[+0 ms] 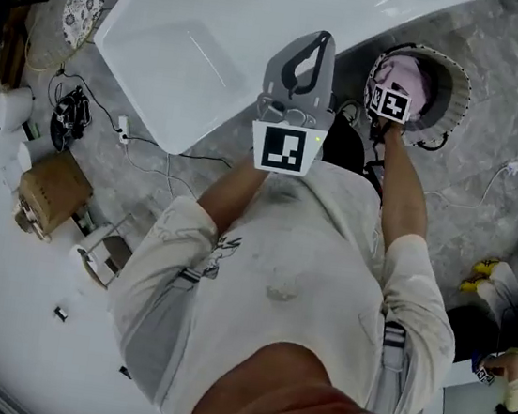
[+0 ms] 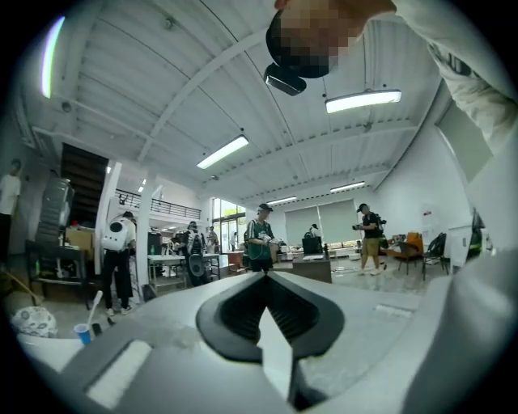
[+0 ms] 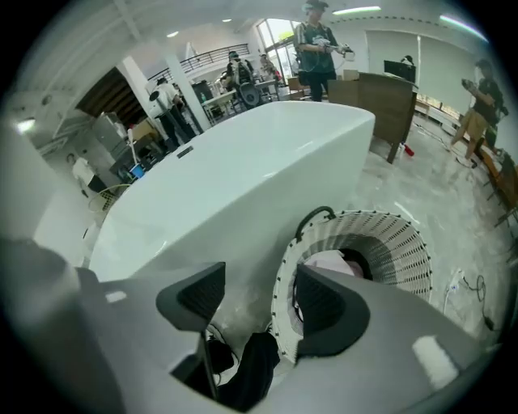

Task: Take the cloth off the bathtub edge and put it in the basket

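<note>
Knocks are the risk now: the bathtub [image 3: 243, 162] wall stands close on the left of your right gripper [image 3: 259, 295], and the basket [image 3: 388, 234] rim sits just under its right jaw, so a careless swing could tip it. The pink cloth [image 3: 328, 263] lies inside the basket. Black cables [image 3: 243, 372] trail below the released, empty jaws. Your left gripper [image 2: 265, 279] is clenched on nothing.

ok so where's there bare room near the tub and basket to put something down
Bare: inside the bathtub, and the marble floor right of the basket down to the white plug. Crowded: left of the bathtub, with cables and a cardboard box; the basket holds the pink cloth.
</note>
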Tool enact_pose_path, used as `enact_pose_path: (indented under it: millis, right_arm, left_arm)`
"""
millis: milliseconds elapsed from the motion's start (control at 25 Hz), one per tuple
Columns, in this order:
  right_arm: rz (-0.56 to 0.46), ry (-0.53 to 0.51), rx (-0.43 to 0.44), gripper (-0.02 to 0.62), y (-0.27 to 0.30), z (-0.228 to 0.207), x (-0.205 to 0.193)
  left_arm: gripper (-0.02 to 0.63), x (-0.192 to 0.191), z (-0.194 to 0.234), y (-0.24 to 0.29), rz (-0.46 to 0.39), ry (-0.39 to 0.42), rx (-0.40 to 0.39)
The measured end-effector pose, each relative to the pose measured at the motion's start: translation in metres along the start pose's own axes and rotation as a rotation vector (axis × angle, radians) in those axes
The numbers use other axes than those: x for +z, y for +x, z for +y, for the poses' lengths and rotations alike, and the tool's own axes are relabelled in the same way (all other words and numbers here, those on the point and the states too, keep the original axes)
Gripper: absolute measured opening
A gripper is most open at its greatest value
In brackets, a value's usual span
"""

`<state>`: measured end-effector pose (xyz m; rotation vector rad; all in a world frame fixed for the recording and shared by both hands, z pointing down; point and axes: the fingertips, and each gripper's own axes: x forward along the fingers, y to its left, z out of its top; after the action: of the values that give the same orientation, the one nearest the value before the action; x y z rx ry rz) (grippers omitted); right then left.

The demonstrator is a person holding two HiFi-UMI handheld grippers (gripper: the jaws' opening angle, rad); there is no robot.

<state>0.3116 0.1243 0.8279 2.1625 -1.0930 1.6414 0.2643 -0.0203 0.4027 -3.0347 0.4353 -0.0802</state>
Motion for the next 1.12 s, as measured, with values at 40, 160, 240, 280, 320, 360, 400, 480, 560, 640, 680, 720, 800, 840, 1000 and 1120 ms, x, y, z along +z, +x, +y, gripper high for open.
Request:
enact_pose_path:
  millis: [40, 160, 240, 280, 320, 360, 400, 480, 560, 640, 680, 720, 800, 840, 1000, 1120]
  right_arm:
    - [0.007, -0.031, 0.009, 0.281, 0.002, 0.012, 0.004]
    - [0.024, -0.109, 0.03, 0.279, 0.007, 0.048, 0.012]
    - [0.03, -0.17, 0.048, 0.279, 0.011, 0.075, 0.02]
    - [0.033, -0.206, 0.061, 0.279, 0.015, 0.091, 0.024]
    - [0.037, -0.242, 0.075, 0.279, 0.019, 0.108, 0.029]
    - [0.042, -0.277, 0.09, 0.279, 0.022, 0.126, 0.032]
    - [0.047, -0.311, 0.103, 0.279, 0.025, 0.143, 0.034]
    - [0.059, -0.369, 0.122, 0.279, 0.028, 0.175, 0.036]
    - [0.073, -0.419, 0.139, 0.279, 0.03, 0.205, 0.034]
    - [0.089, -0.472, 0.161, 0.279, 0.032, 0.235, 0.028]
    - [0.096, -0.502, 0.173, 0.279, 0.033, 0.249, 0.025]
    - [0.101, -0.532, 0.185, 0.279, 0.034, 0.263, 0.022]
    - [0.109, -0.59, 0.205, 0.279, 0.036, 0.288, 0.018]
    - [0.111, -0.616, 0.215, 0.279, 0.037, 0.299, 0.017]
    - [0.108, -0.677, 0.244, 0.279, 0.039, 0.336, 0.014]
    - [0.102, -0.702, 0.263, 0.279, 0.039, 0.361, 0.009]
  left_arm:
    - [0.002, 0.002, 0.015, -0.007, -0.005, -0.007, 0.037]
    - [0.002, 0.007, 0.056, -0.031, -0.018, -0.021, 0.132]
    - [0.002, 0.009, 0.085, -0.049, -0.022, -0.024, 0.198]
    - [0.002, 0.009, 0.101, -0.059, -0.021, -0.026, 0.237]
    - [0.002, 0.008, 0.117, -0.07, -0.02, -0.031, 0.279]
    - [0.002, 0.008, 0.133, -0.082, -0.019, -0.039, 0.322]
    - [0.002, 0.008, 0.149, -0.094, -0.02, -0.047, 0.363]
    - [0.002, 0.012, 0.177, -0.118, -0.03, -0.055, 0.435]
    - [0.002, 0.015, 0.202, -0.14, -0.037, -0.059, 0.495]
    - [0.002, 0.016, 0.223, -0.162, -0.035, -0.064, 0.548]
    - [0.002, 0.016, 0.233, -0.173, -0.032, -0.067, 0.574]
    - [0.002, 0.015, 0.243, -0.183, -0.031, -0.071, 0.6]
    - [0.002, 0.015, 0.261, -0.203, -0.038, -0.082, 0.653]
    - [0.002, 0.015, 0.269, -0.213, -0.042, -0.082, 0.678]
    - [0.002, 0.017, 0.293, -0.248, -0.055, -0.087, 0.758]
    - [0.002, 0.016, 0.308, -0.271, -0.05, -0.088, 0.791]
